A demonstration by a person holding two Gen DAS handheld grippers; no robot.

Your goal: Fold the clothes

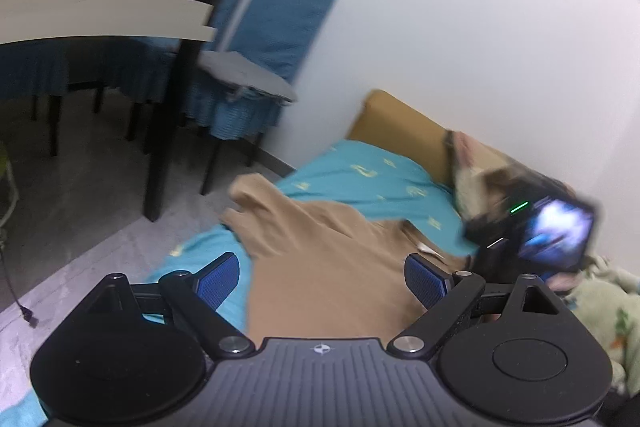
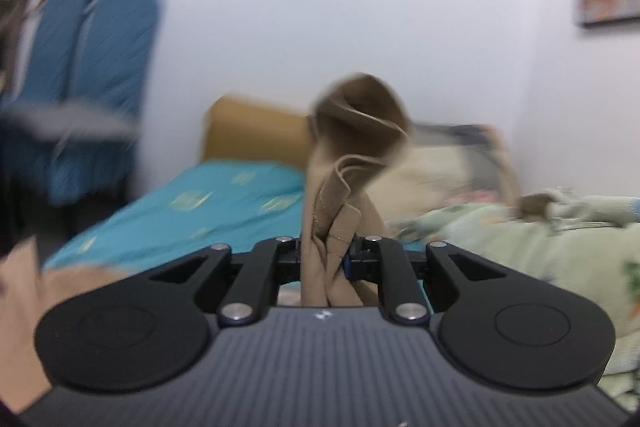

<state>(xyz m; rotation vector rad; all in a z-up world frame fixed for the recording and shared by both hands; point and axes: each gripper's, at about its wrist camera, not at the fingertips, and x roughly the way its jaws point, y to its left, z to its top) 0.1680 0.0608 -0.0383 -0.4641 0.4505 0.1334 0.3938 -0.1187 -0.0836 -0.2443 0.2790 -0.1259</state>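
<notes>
Left wrist view. The tan garment (image 1: pixel 320 259) lies spread on the turquoise bedsheet (image 1: pixel 360 175), directly ahead of and beneath the left gripper (image 1: pixel 322 279), its cloth running between the two blue pads (image 1: pixel 218 281) (no contact with either can be made out). The gripper points forward and somewhat downward over the bed; its jaws stand wide apart and hold nothing. At the right, blurred, the right gripper (image 1: pixel 532 227) hangs above the sheet near the wall (image 1: pixel 460 27).

Right wrist view. A bunched fold of the same tan garment (image 2: pixel 352 163) rises straight up from the right gripper (image 2: pixel 326 255), ahead of the camera, with the sheet (image 2: pixel 200 211) below and a pale green quilt (image 2: pixel 520 247) to the right. The gripper points nearly level; its jaws are pressed together, pinching the cloth.
</notes>
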